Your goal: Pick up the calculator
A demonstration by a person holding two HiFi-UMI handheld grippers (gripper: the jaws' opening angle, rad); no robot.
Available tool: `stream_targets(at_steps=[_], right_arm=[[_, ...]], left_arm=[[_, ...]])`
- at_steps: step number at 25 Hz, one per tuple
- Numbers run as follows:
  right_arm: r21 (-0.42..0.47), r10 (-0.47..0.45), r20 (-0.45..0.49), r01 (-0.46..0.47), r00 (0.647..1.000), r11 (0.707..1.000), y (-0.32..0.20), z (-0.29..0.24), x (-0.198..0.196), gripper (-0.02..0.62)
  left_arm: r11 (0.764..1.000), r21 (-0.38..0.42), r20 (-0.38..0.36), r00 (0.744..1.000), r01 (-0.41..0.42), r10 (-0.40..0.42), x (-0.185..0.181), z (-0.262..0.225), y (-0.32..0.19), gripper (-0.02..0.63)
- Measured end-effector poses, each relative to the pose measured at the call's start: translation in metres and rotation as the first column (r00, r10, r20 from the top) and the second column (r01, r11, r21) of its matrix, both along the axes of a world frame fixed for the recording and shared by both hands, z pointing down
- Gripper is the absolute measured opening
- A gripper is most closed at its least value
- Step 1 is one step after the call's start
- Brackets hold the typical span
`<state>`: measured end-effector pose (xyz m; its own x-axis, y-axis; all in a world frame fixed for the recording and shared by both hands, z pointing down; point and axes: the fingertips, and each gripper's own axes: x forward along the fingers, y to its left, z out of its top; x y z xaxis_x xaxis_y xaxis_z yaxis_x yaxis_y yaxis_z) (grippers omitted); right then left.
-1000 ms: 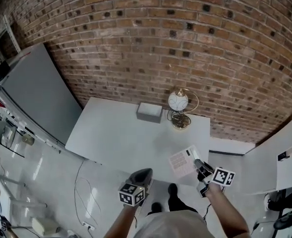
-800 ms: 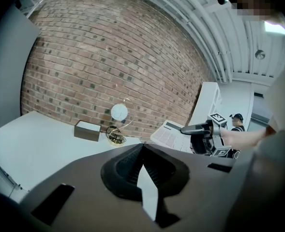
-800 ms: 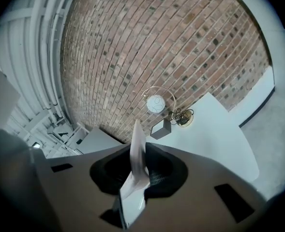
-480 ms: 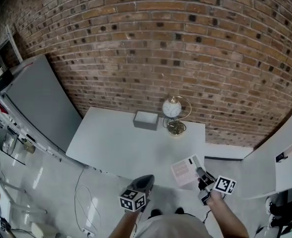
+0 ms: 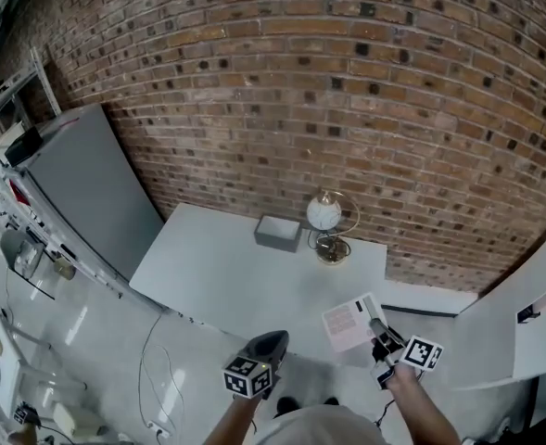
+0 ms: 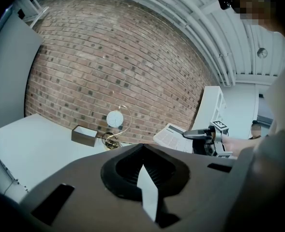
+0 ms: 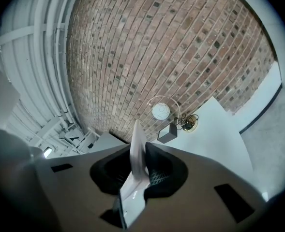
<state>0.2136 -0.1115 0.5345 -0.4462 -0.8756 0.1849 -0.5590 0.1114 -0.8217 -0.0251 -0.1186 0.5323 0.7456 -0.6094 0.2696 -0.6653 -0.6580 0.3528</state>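
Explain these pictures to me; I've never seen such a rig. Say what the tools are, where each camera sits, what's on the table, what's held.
A person holds a two-jaw gripper in each hand. One picture comes from a camera on the head, looking down; the other two cameras ride on the grippers, looking along their jaws. On the white table stand a grey box and a white globe in a gold ring. The right gripper clamps the calculator; the left gripper is shut and empty.

White counter (image 5: 217, 276) against a brick wall (image 5: 347, 109), open across its left and middle; a grey box (image 5: 278, 233) and a globe lamp (image 5: 326, 216) (side by side at the back edge) stand in the way, with the calculator (image 5: 349, 323) in the right gripper (image 5: 376, 328) over the near right corner.
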Motion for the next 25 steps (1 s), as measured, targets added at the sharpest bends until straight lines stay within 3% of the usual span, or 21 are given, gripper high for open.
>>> stream_targets(at_steps=[5,8,14,18,21,25], right_arm=[[0.038,-0.029,0.047,0.027,0.998,0.999,0.001,-0.01,-0.006,0.08],[0.009,-0.019,-0.015,0.02,1.0,1.0,0.006,-0.002,0.001,0.08],[0.016,-0.034,-0.013,0.034,0.999,0.999,0.009,-0.006,-0.001,0.08],[0.047,-0.052,0.051,0.05,0.997,0.998,0.006,-0.014,-0.011,0.08],[0.035,-0.049,-0.003,0.049,0.999,0.998,0.005,-0.007,-0.005,0.08],[0.03,-0.05,0.013,0.05,0.999,0.998,0.005,-0.004,-0.006,0.08]], left_arm=[[1.0,0.009,0.001,1.0,0.008,-0.008,0.004,-0.005,0.006,0.014],[1.0,0.008,-0.001,1.0,0.016,-0.016,0.003,-0.006,0.012,0.014],[1.0,0.01,-0.002,1.0,0.028,-0.028,-0.001,-0.009,0.017,0.014],[0.999,0.013,-0.002,0.999,0.034,-0.034,-0.004,-0.01,0.017,0.014],[0.999,0.015,-0.001,0.999,0.039,-0.038,-0.004,-0.008,0.016,0.014],[0.999,0.019,0.0,0.999,0.044,-0.044,-0.006,-0.007,0.016,0.014]])
